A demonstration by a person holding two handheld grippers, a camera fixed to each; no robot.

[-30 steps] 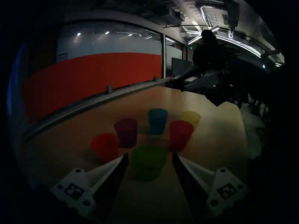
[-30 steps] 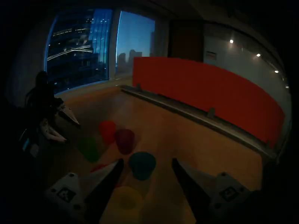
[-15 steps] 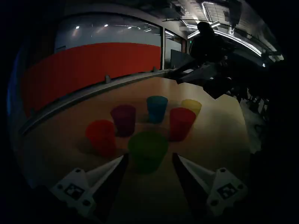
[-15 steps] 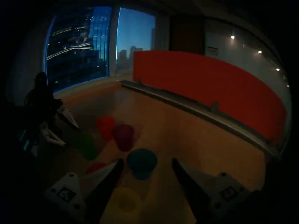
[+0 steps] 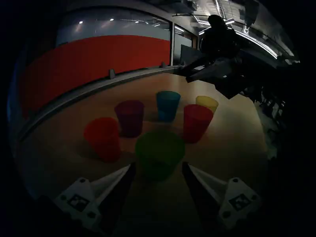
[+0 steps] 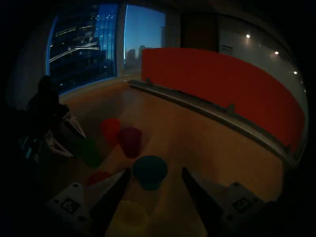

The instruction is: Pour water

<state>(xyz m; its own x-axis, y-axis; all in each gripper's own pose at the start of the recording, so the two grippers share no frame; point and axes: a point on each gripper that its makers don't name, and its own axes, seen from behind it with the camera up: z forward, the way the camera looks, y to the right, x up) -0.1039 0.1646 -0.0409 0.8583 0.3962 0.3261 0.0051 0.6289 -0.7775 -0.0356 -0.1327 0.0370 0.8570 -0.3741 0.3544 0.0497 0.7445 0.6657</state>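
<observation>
Several coloured plastic cups stand in a cluster on a wooden table point(image 5: 233, 138). In the left gripper view, the green cup point(image 5: 160, 154) sits just ahead of my open left gripper point(image 5: 157, 170), partly between its fingertips. Behind it are a red cup point(image 5: 102, 138), a purple cup point(image 5: 129, 117), a teal cup point(image 5: 167, 105), a second red cup point(image 5: 195, 122) and a yellow cup point(image 5: 206, 103). In the right gripper view, my open right gripper point(image 6: 155, 173) has the teal cup point(image 6: 150, 172) between its fingertips and the yellow cup point(image 6: 128, 217) under its left finger. Neither gripper touches a cup.
The room is dim. A red wall panel point(image 5: 91, 55) with a rail runs along the table's far edge. A window point(image 6: 83, 47) lies beyond the table. The far right gripper point(image 5: 205, 71) and a dark figure hover past the cups; the left gripper point(image 6: 63, 134) sits beside the green cup point(image 6: 90, 152).
My left gripper has moved closer to the green cup, which now looks larger and reaches between the fingertips. My right gripper has edged forward over the yellow cup toward the teal cup.
</observation>
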